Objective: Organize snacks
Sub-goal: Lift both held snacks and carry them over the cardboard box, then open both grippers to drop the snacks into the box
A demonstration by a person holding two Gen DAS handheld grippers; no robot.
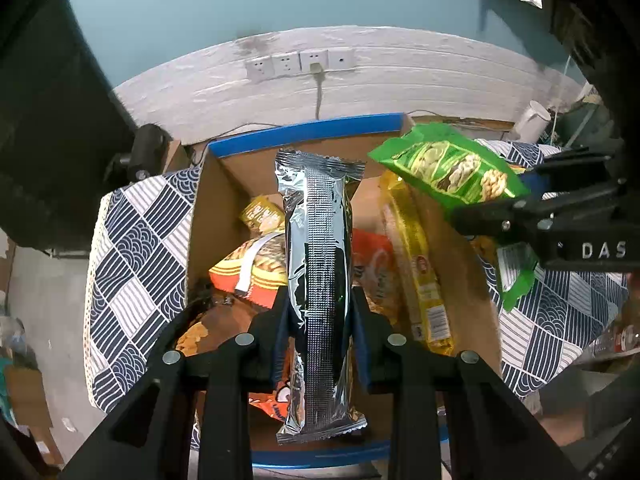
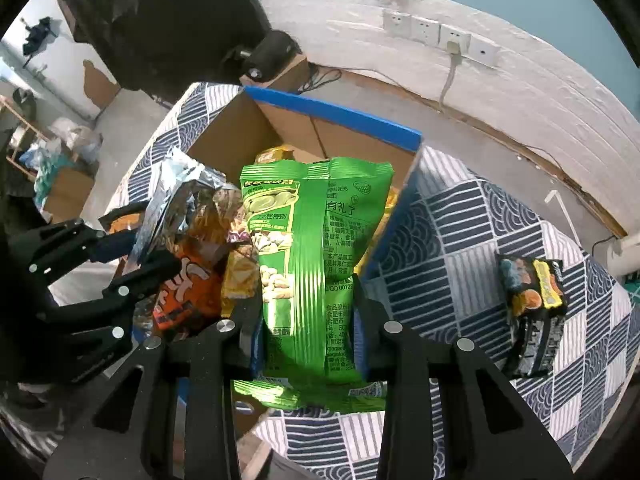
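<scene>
My left gripper [image 1: 319,320] is shut on a long silver snack pack [image 1: 318,280] and holds it over the cardboard box with a blue rim [image 1: 304,132]. My right gripper [image 2: 307,312] is shut on a green nut bag [image 2: 312,248] at the box's right wall [image 2: 396,216]. The green bag also shows in the left wrist view [image 1: 452,168], and the silver pack shows in the right wrist view [image 2: 168,200]. Several snacks lie in the box: an orange bag [image 1: 256,268], a yellow pack [image 1: 420,264] and a small yellow packet [image 1: 262,216].
The box stands on a blue and white patterned cloth [image 2: 460,240]. A dark snack pack [image 2: 534,304] lies on the cloth to the right. A white wall with sockets [image 1: 300,64] is behind. A black camera mount [image 1: 148,148] sits at the table's back left corner.
</scene>
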